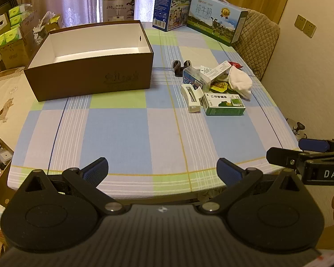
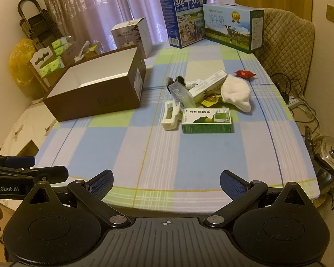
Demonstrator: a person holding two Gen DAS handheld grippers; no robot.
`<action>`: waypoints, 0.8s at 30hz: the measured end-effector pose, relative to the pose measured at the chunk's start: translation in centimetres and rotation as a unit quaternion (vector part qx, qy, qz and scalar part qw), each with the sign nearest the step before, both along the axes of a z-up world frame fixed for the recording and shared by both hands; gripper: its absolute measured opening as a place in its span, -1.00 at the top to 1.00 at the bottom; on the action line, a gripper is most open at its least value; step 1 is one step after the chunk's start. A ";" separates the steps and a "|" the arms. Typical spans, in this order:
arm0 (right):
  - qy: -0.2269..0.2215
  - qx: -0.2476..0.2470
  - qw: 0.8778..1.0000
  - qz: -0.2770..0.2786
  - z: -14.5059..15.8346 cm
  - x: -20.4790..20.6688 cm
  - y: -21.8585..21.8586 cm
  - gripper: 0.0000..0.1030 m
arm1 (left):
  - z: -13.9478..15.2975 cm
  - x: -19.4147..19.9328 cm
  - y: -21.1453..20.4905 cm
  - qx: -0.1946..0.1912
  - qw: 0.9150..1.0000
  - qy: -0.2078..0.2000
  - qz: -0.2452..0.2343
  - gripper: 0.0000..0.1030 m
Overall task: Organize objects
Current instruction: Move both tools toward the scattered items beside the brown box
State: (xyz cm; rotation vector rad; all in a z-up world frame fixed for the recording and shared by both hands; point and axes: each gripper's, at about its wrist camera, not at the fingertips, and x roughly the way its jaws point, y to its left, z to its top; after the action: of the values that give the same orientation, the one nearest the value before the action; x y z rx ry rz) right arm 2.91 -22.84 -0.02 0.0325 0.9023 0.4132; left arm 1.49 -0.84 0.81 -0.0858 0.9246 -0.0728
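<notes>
My 2 grippers, left gripper [image 1: 162, 169] and right gripper [image 2: 166, 181], are spread and empty; reaching the far green rectangular cardboard box [image 2: 206, 120] may push the touching white plastic clip [image 2: 170, 118].

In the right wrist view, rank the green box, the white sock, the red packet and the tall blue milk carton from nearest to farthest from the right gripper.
From the right gripper, open at the table's near edge:
1. Green box, ahead, slightly right, lying flat.
2. White sock, behind the box, further right.
3. Red packet, beyond the sock, alone on the cloth.
4. Blue milk carton, upright at the far edge.
</notes>
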 end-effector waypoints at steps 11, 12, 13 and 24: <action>0.006 0.000 1.000 0.006 -0.6 1.0 0.0 -0.95 | -0.6 0.9 -0.1 0.002 1.000 0.006 0.001 -0.98; 0.006 0.000 1.000 0.006 -0.7 1.1 0.0 -0.94 | -0.6 1.0 -0.1 0.002 1.000 0.006 0.001 -0.98; 0.007 0.000 1.000 0.007 -0.7 1.3 0.0 -0.95 | -0.6 1.0 -0.1 0.002 1.000 0.006 0.001 -0.98; 0.011 0.000 1.000 0.012 -0.8 3.1 -0.3 -0.95 | -0.8 2.5 -0.4 0.003 1.000 0.012 0.003 -0.98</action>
State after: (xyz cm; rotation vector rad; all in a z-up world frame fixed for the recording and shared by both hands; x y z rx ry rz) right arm 6.05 -23.11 -0.81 0.0263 0.9253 0.4362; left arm 3.98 -1.27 -0.01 -0.0849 0.9486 -0.0635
